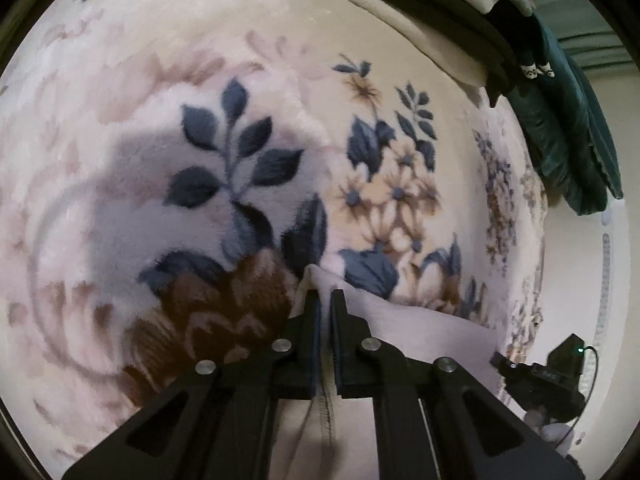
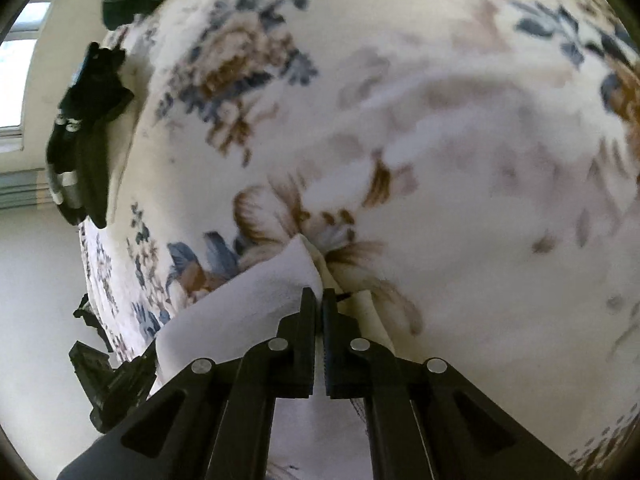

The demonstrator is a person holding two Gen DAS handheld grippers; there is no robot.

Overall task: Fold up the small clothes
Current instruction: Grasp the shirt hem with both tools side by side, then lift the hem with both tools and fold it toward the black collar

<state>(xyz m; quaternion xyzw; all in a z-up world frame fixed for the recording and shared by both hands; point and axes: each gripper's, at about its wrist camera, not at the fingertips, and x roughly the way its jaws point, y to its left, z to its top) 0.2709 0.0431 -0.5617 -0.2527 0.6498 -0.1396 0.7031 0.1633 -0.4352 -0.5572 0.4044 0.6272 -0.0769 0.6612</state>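
A small pale pink-white garment [image 1: 420, 328] is stretched between my two grippers above a floral fleece blanket [image 1: 160, 80]. My left gripper [image 1: 325, 295] is shut on one corner of it; a stitched seam runs down between the fingers. My right gripper [image 2: 319, 294] is shut on another corner of the same garment [image 2: 248, 300], which hangs off to the left. The right gripper shows at the lower right of the left wrist view [image 1: 552, 380]. The left gripper shows at the lower left of the right wrist view [image 2: 108, 376]. The rest of the garment is hidden below the fingers.
A pile of dark clothes, black and dark green [image 1: 568, 128], lies at the blanket's far edge, also in the right wrist view [image 2: 88, 120]. A beige folded cloth [image 1: 400, 28] lies beside it. The blanket [image 2: 440, 120] edge drops to a pale floor [image 2: 36, 280].
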